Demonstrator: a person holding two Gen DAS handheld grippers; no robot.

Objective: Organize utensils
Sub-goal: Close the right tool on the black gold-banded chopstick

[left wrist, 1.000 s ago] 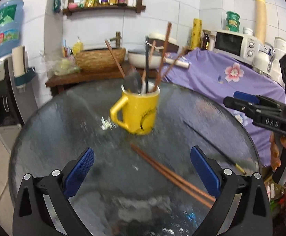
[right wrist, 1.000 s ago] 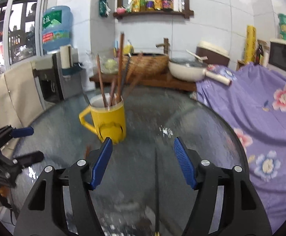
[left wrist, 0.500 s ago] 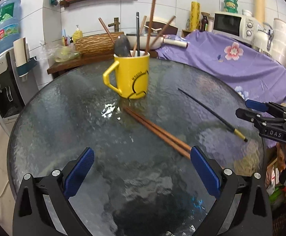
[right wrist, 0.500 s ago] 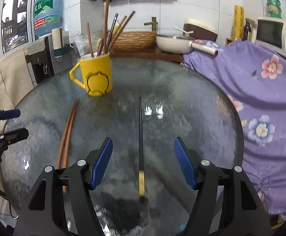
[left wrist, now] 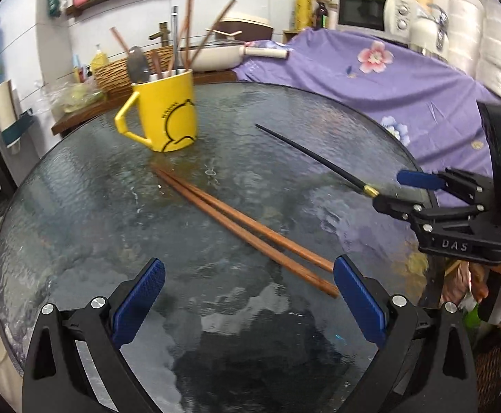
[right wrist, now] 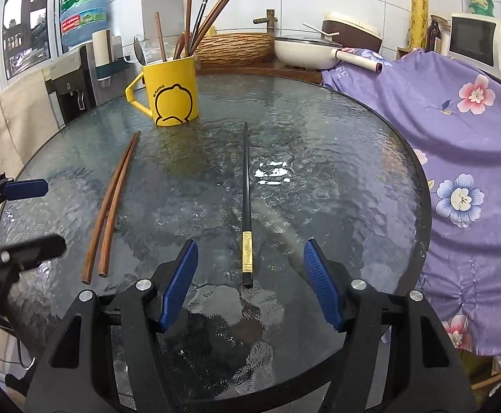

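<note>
Now lining up on the black chopstick [right wrist: 246, 186], right of the mug [right wrist: 171, 94].
Both tongs gape wide, empty: right gripper [right wrist: 250, 289] should straddle its gold end squarely; left gripper [left wrist: 248, 304] waits.

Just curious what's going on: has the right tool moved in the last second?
Yes. The right tool has backed away from the yellow mug, toward the table's near edge; the black chopstick's end now lies between its open jaws.

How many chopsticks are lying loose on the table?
3. Two brown chopsticks lie side by side left of centre, and one black chopstick lies in front of the right gripper. Others stand in the mug.
</note>
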